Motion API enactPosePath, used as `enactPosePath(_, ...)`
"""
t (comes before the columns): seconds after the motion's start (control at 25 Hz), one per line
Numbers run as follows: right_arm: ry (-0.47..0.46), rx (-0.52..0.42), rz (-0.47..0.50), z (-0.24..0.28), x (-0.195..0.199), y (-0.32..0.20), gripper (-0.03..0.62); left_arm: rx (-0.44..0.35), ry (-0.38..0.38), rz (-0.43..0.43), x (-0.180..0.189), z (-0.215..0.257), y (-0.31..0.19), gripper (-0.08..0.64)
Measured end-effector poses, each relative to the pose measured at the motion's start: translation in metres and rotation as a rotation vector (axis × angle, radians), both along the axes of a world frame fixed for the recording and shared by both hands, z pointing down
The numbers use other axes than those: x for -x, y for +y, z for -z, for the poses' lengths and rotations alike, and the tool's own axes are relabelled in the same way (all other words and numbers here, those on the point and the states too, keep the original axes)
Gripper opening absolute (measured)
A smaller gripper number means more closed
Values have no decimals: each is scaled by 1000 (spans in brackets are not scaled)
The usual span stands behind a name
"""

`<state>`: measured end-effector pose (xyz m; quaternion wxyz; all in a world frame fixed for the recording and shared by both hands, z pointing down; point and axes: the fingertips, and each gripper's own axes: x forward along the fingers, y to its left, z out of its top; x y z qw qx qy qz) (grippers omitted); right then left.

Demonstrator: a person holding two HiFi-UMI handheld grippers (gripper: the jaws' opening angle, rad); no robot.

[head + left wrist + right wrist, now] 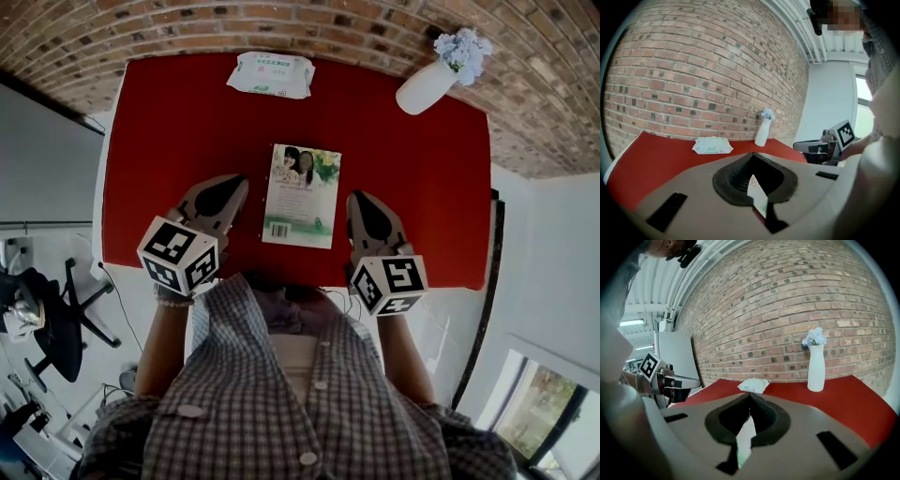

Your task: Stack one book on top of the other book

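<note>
Book (302, 195): flat on the red counter (178, 131), cover up.
Left tongs (236, 186): together, empty, at its 9 o'clock.
Right tongs (360, 201): together, empty, at its 3 o'clock.

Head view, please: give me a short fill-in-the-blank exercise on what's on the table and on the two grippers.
The book lies on a table whose top is ____. The white vase stands at the table's far ____ corner. The pack of wipes lies near the ____ wall. The left gripper and the right gripper flank the book, each with jaws ____.
Missing words: red; right; brick; shut.
</note>
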<state>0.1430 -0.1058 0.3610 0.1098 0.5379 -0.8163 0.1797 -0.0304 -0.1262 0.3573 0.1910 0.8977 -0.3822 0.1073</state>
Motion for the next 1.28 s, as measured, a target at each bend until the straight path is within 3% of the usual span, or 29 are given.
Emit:
enactPosePath(0.16, -3, -63, 13, 19, 5, -1, 8, -65, 27, 4, -1, 26, 1, 8)
enactPosePath(0.52, -39, -64, 0, 36, 3, 1, 7, -186, 48, -7, -4, 57, 11, 8)
enactPosePath(1.0, 36, -40, 16, 31, 7, 10, 6, -203, 10, -23, -4, 55, 21, 6)
enactPosePath(1.28, 31, -42, 5, 31, 3, 10, 6, -203, 3, -34, -7, 54, 23, 8)
